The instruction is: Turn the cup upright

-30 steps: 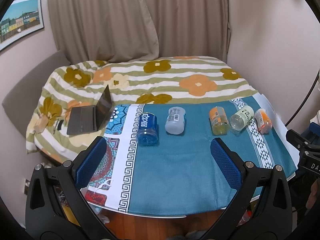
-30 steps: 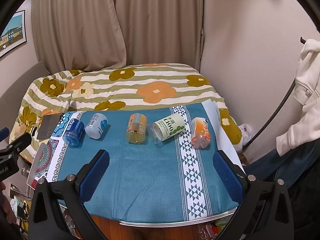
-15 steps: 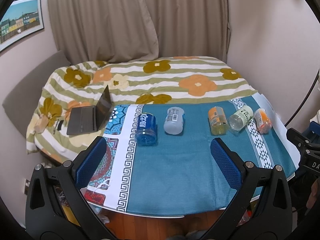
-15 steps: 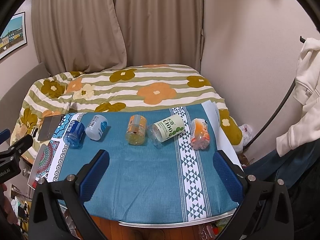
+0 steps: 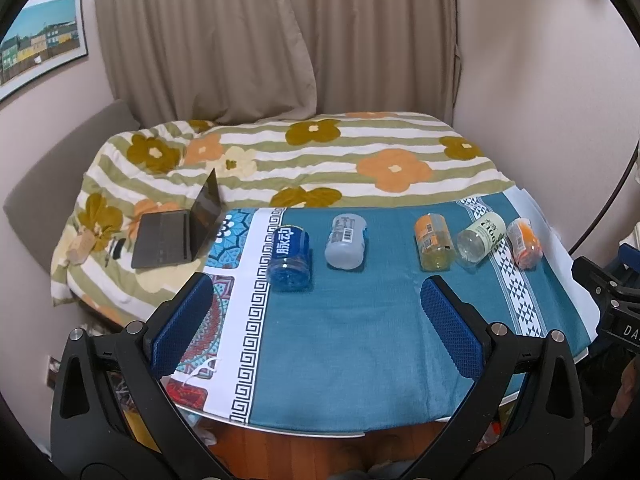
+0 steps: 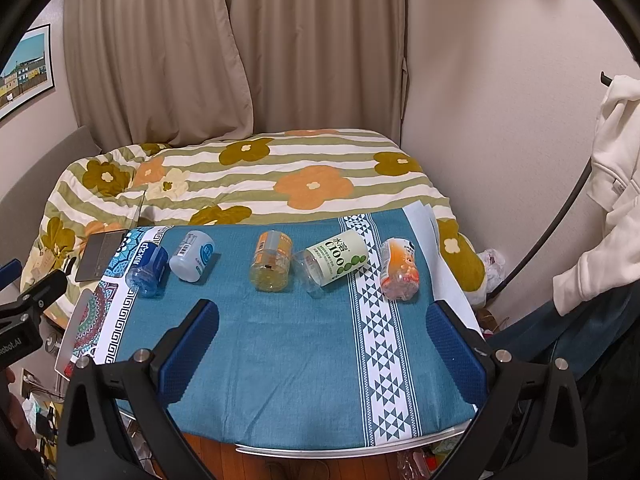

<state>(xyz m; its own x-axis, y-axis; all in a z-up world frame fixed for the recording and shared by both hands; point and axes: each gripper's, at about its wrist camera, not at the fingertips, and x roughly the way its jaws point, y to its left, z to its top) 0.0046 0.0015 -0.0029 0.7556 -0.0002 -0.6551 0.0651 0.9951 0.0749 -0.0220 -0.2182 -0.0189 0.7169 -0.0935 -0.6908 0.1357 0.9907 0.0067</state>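
Observation:
Several plastic cups lie on their sides in a row on the teal tablecloth point(image 5: 352, 332): a blue cup point(image 5: 290, 258) point(image 6: 147, 266), a grey-white cup point(image 5: 346, 242) point(image 6: 192, 256), a yellow-orange cup point(image 5: 434, 242) point(image 6: 271, 262), a clear cup with a green label point(image 5: 480, 236) point(image 6: 334, 262), and an orange-pink cup point(image 5: 524, 242) point(image 6: 399, 269). My left gripper point(image 5: 316, 320) is open and empty, above the table's near edge, short of the blue and grey cups. My right gripper point(image 6: 322, 338) is open and empty, short of the yellow and green-label cups.
A bed with a flowered striped quilt point(image 5: 320, 160) lies behind the table. An open laptop point(image 5: 180, 228) sits on it at left. Curtains hang at the back. A white garment point(image 6: 608, 184) hangs at right. The table's front edge point(image 6: 344, 450) is near.
Both views have shifted only slightly; the cups sit a touch higher in the frames. Both grippers stay open and empty.

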